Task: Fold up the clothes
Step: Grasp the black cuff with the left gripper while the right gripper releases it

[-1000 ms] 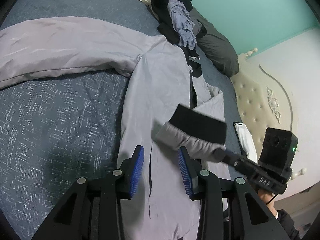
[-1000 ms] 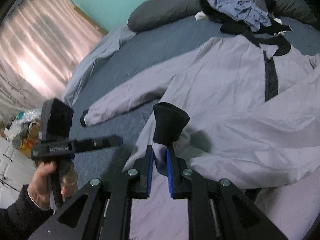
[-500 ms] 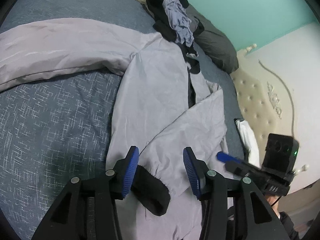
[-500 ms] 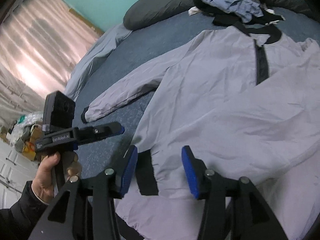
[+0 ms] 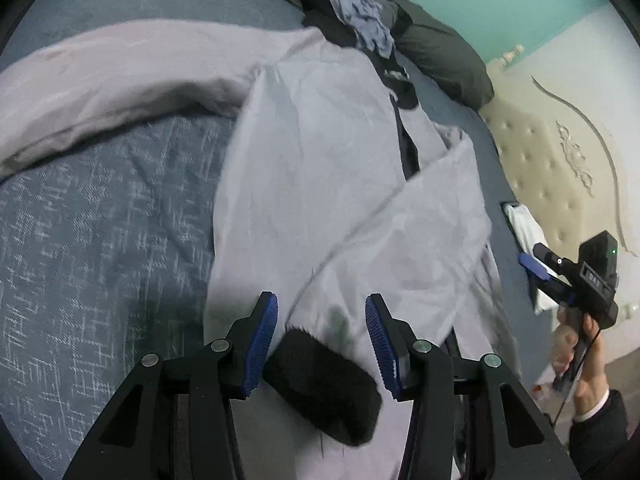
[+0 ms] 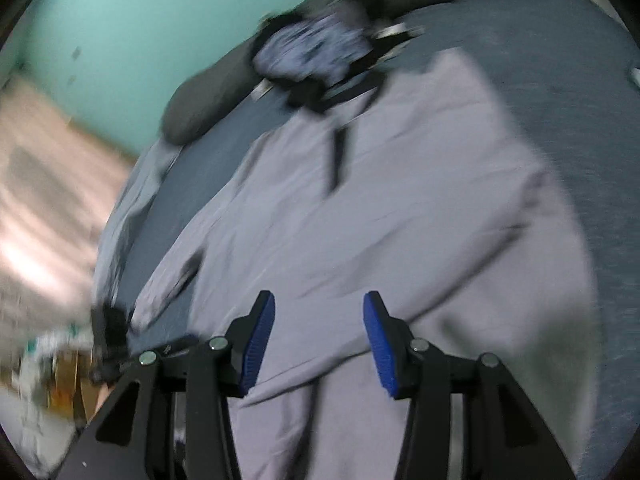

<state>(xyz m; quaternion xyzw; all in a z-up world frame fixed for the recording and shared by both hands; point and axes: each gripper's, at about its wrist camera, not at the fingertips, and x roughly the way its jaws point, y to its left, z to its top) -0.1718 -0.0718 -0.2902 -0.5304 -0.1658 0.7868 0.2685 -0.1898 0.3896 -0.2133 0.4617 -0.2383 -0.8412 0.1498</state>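
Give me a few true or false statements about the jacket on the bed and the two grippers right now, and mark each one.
1. The grey jacket lies spread on the blue bedspread. True.
2. The left gripper is clamped on the black cuff. False: the cuff lies between open jaws, not pinched.
3. One sleeve is folded across the jacket's body. True.
4. The right gripper holds a sock. False: its jaws are open with nothing in them.
5. The pile of clothes sits on the floor. False: it is on the bed by the pillow.

Bed's got a blue-grey crosshatch bedspread (image 5: 92, 248). A pale lilac jacket (image 5: 320, 184) is spread across the middle, clothes pile (image 5: 344, 12) and dark pillow (image 5: 440, 64) upper right.
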